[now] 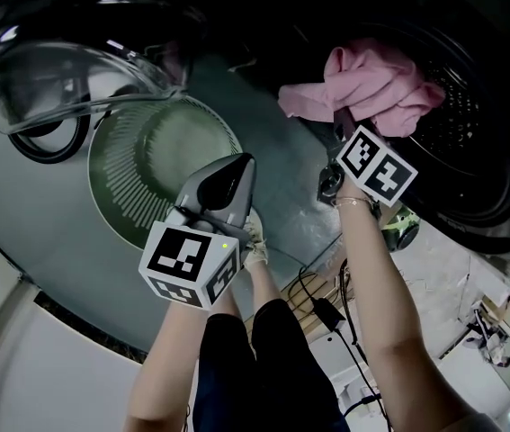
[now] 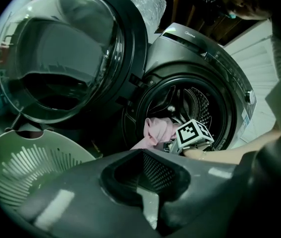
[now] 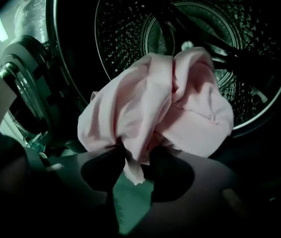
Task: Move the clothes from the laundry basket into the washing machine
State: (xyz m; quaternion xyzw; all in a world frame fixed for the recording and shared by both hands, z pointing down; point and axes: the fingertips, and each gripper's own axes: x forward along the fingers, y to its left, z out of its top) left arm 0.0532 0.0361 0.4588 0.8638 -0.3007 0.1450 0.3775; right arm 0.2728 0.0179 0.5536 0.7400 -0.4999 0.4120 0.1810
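Jaws of the right gripper (image 3: 135, 155) are clamped on a fold of the pink garment (image 3: 155, 108), which bunches up above them. The garment is held at the opening of the washing machine (image 2: 199, 58), in front of the perforated drum (image 3: 130, 19) and not yet resting inside it. On the left gripper (image 2: 141, 157) the jaws are closed together with nothing between them; from the head view it hangs by the rim of the round green laundry basket (image 1: 111, 165). The machine's glass door (image 2: 61, 58) stands swung wide open beside the basket.
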